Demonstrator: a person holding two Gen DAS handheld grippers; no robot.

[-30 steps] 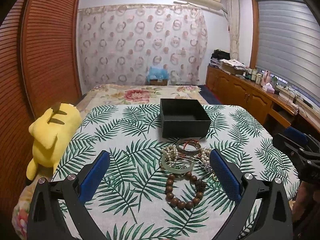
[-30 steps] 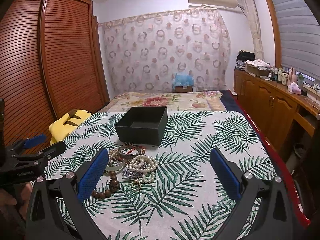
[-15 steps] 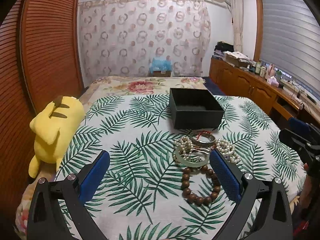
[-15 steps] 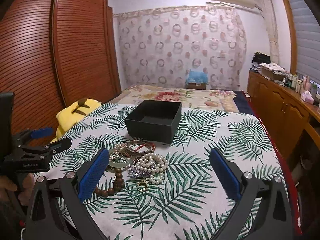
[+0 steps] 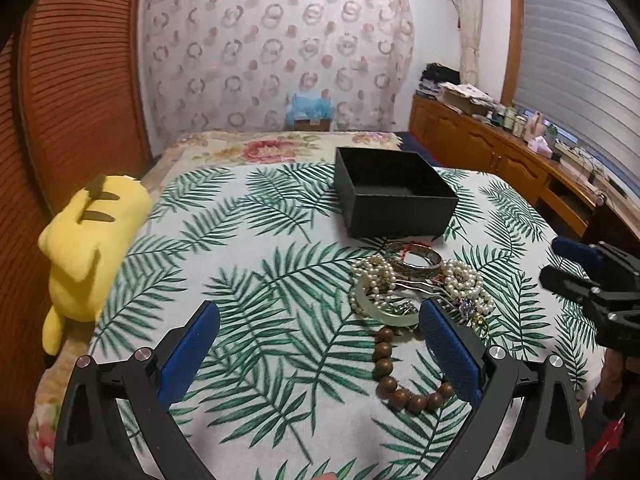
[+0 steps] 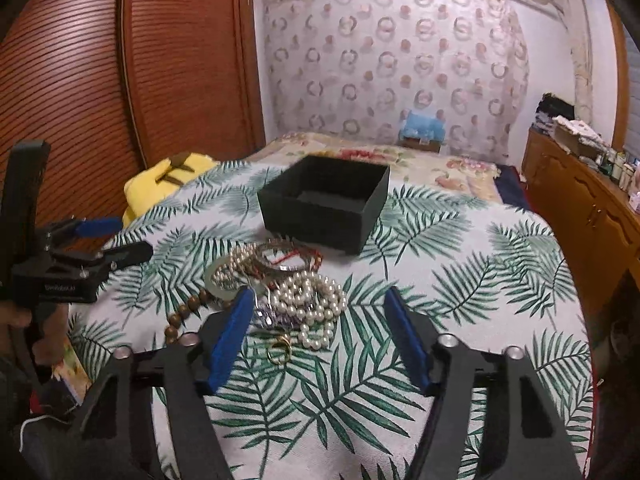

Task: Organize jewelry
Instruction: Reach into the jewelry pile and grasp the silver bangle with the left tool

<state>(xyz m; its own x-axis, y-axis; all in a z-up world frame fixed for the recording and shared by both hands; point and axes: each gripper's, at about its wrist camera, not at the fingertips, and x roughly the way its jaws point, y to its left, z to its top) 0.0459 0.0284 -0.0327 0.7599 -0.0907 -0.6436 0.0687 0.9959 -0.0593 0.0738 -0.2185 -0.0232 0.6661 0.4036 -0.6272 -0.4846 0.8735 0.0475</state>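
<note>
A pile of jewelry lies on the palm-leaf cloth: pearl strands, a pale green bangle, a metal bangle, a brown bead bracelet and a gold ring. An empty black box stands just behind the pile; it also shows in the right wrist view. My left gripper is open and empty, left of the pile. My right gripper is open and empty, its fingers on either side of the pearls.
A yellow plush toy lies at the cloth's left edge. A wooden wardrobe stands at left, a wooden counter with clutter at right. A curtain hangs behind the bed.
Both grippers moved forward and lower toward the jewelry pile. The right gripper's jaws have narrowed somewhat and now frame the pearls. The left gripper has swung left, so the pile sits by its right finger.
</note>
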